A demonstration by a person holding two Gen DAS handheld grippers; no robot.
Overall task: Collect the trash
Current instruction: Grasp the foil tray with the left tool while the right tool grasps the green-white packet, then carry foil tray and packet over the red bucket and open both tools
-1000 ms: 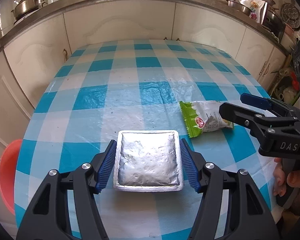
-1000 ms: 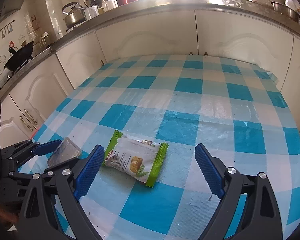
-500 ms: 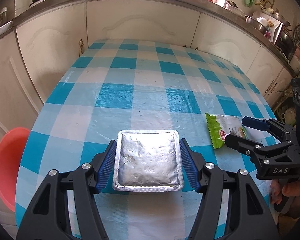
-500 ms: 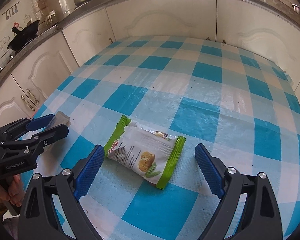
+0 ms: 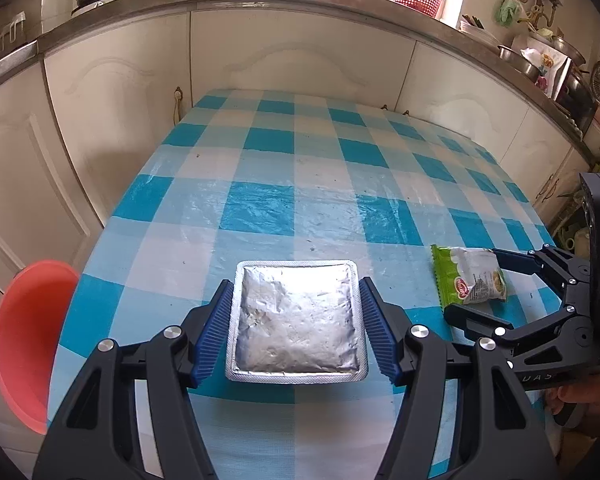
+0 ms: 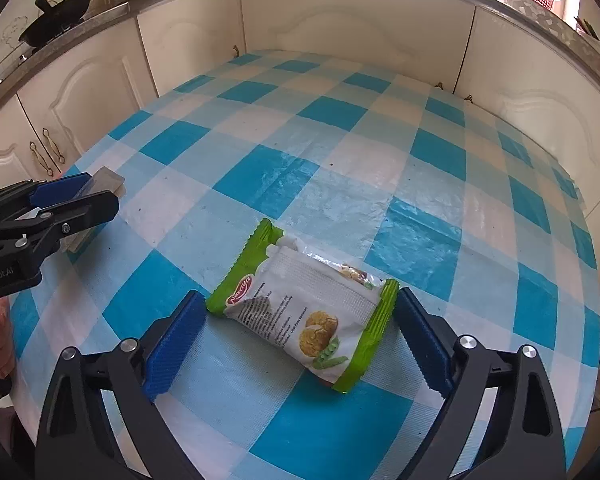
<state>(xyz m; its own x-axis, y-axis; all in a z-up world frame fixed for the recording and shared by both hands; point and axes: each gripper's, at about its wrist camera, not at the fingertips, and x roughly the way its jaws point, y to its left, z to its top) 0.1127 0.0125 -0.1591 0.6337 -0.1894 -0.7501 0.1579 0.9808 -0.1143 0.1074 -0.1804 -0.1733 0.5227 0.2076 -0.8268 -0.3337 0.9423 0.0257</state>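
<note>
My left gripper (image 5: 296, 320) is shut on a square silver foil packet (image 5: 296, 320) and holds it above the checked table's left front part. The packet also shows in the right wrist view (image 6: 104, 184) between the left gripper's pads. A green and white snack wrapper (image 6: 304, 308) lies flat on the table. My right gripper (image 6: 300, 340) is open, its blue pads on either side of the wrapper and close to its ends. In the left wrist view the wrapper (image 5: 470, 278) lies between the right gripper's fingers (image 5: 476, 320).
A blue and white checked tablecloth (image 5: 300, 184) covers the table. A red plastic basin (image 5: 24, 340) stands on the floor below the table's left edge. White kitchen cabinets (image 5: 300, 56) stand close behind the table, with pots on the counter.
My right gripper has moved forward around the snack wrapper, and its jaws have narrowed toward it. My left gripper has carried the foil packet left, bringing the red basin more into view.
</note>
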